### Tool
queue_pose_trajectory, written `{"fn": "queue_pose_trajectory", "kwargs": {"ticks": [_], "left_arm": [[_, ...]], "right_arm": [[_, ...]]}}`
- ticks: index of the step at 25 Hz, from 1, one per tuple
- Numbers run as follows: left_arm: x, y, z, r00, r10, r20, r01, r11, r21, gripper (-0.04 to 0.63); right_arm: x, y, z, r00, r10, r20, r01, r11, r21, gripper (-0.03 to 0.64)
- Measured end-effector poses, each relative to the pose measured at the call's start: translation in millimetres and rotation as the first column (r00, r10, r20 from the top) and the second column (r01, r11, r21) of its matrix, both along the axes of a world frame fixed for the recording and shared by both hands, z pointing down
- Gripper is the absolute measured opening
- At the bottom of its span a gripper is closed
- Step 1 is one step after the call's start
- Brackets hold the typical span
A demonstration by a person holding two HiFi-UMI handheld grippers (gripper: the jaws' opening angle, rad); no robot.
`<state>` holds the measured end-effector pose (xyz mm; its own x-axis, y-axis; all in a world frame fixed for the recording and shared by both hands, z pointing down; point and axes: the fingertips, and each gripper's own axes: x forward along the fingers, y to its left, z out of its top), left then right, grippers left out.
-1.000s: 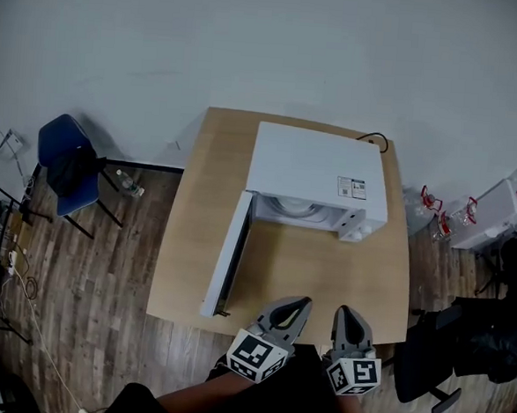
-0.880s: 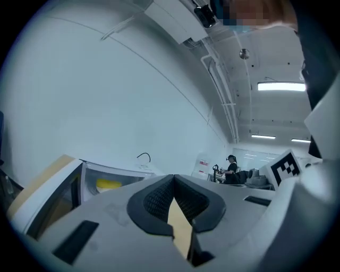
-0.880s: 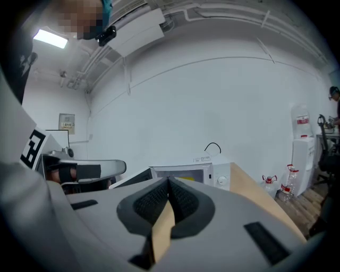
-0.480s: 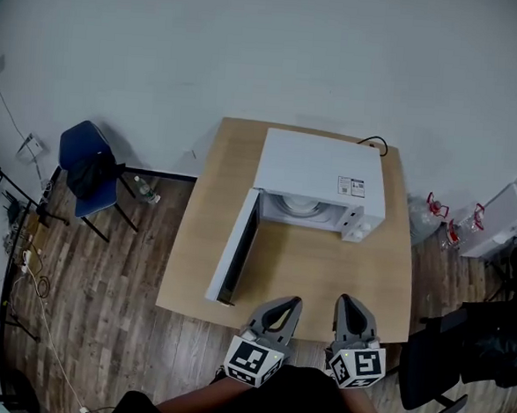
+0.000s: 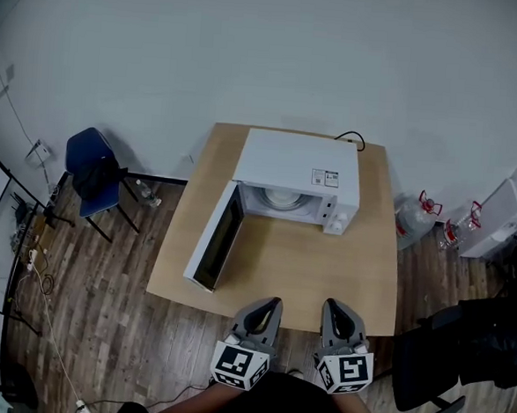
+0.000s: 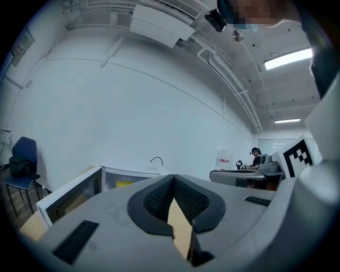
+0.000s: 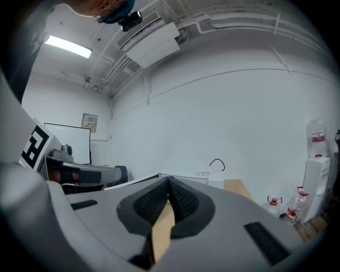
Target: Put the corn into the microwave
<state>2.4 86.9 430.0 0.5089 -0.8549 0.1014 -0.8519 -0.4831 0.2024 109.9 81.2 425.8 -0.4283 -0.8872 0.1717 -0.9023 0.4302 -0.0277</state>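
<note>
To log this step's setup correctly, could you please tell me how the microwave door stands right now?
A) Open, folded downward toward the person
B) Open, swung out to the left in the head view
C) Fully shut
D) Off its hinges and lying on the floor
B: in the head view the microwave has its door swung out to the left over the table, leaving the cavity open to the front.

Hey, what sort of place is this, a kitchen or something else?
Probably an office or lab room, not a kitchen: a white microwave sits on a light wooden table, with a blue chair and clear water-cooler bottles nearby.
</note>
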Motion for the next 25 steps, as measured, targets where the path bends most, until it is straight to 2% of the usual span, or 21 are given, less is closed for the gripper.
{"fn": "queue_pose_trajectory", "kwargs": {"ticks": [3,6,12,18,25], "left_arm": [[10,13,-5,0.999,-0.047,-0.017,0.048,0.999,0.01,0.014],[19,34,-7,0.996,-0.08,-0.027,0.08,0.997,0.019,0.014],[32,68,-1,0.986,-0.168,0.007,0.168,0.986,0.012,0.014],[38,80,-1,0.982,-0.19,0.002,0.19,0.981,0.029,0.014],[49,84,-6,0.986,-0.17,0.002,0.169,0.985,0.035,0.014]], "right_arm": [[20,14,-2,1.0,0.005,-0.011,-0.005,1.0,-0.004,0.06],[33,33,1,0.999,-0.03,-0.022,0.029,1.0,-0.002,0.06],[42,66,2,0.995,-0.102,-0.021,0.102,0.995,0.015,0.06],[55,73,-4,0.993,-0.109,-0.037,0.111,0.993,0.041,0.06],[68,73,-12,0.995,-0.097,-0.031,0.099,0.993,0.062,0.06]]}}
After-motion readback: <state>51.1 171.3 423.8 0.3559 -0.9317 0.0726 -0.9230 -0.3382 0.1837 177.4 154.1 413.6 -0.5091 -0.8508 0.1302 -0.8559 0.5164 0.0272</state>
